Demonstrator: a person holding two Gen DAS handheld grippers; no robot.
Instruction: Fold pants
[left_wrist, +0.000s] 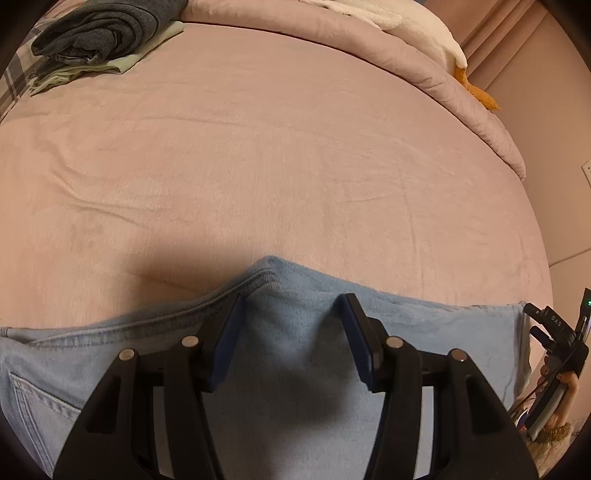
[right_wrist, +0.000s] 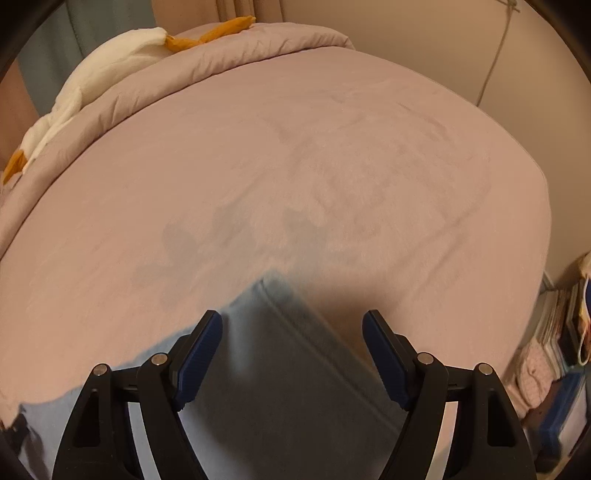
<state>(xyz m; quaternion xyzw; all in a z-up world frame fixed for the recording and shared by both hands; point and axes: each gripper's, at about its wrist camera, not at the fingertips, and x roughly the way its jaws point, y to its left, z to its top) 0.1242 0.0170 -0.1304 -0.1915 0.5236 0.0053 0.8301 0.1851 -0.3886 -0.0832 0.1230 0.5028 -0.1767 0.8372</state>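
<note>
Hovering both hand-held grippers, left (left_wrist: 291, 314) and right (right_wrist: 291, 332), wide open and empty over the jeans (left_wrist: 424, 332) lying at the lower frame on the bed (left_wrist: 258, 166), we judged a fold pending, needing each to pinch an edge.

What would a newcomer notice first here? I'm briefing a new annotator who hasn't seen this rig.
The light blue jeans catch the eye first, spread along the near edge of the pink bed. Both the left gripper and the right gripper hang open above them. Next come the folded grey clothes at the far left corner and a white and orange plush toy on the rolled comforter.
</note>
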